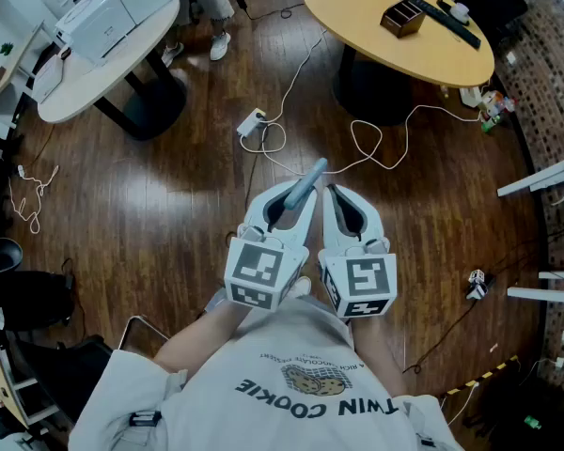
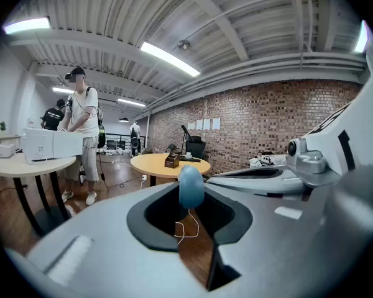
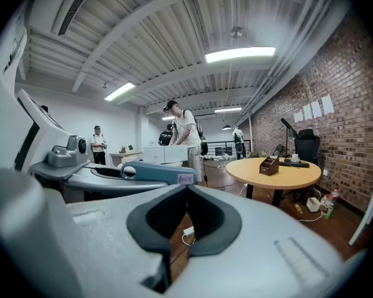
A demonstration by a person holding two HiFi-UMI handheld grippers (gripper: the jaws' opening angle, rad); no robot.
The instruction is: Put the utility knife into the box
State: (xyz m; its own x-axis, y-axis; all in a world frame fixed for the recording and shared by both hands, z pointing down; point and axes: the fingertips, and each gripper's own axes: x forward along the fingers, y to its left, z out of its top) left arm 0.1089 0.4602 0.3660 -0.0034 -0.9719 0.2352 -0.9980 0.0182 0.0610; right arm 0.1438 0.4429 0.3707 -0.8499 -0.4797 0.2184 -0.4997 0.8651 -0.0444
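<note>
The blue-grey utility knife [image 1: 306, 181] sticks forward out of my left gripper [image 1: 299, 194], which is shut on its handle. In the left gripper view the knife [image 2: 191, 186] shows end-on between the jaw tips. My right gripper [image 1: 332, 194] is held close beside the left one, shut with nothing in it; from its own view the knife [image 3: 152, 173] lies to the left of its closed tips [image 3: 186, 189]. The small brown box [image 1: 401, 17] stands on the round yellow table [image 1: 357, 26] well ahead, also seen as the box [image 2: 171, 161] and the box [image 3: 270, 166].
White cables and a power strip [image 1: 251, 123] lie on the wooden floor between me and the yellow table. A white round table [image 1: 75, 87] with white cartons stands at the left, with a person [image 2: 82, 135] beside it. A black bar [image 1: 442, 19] lies next to the box. A white stand [image 1: 555, 181] is at the right.
</note>
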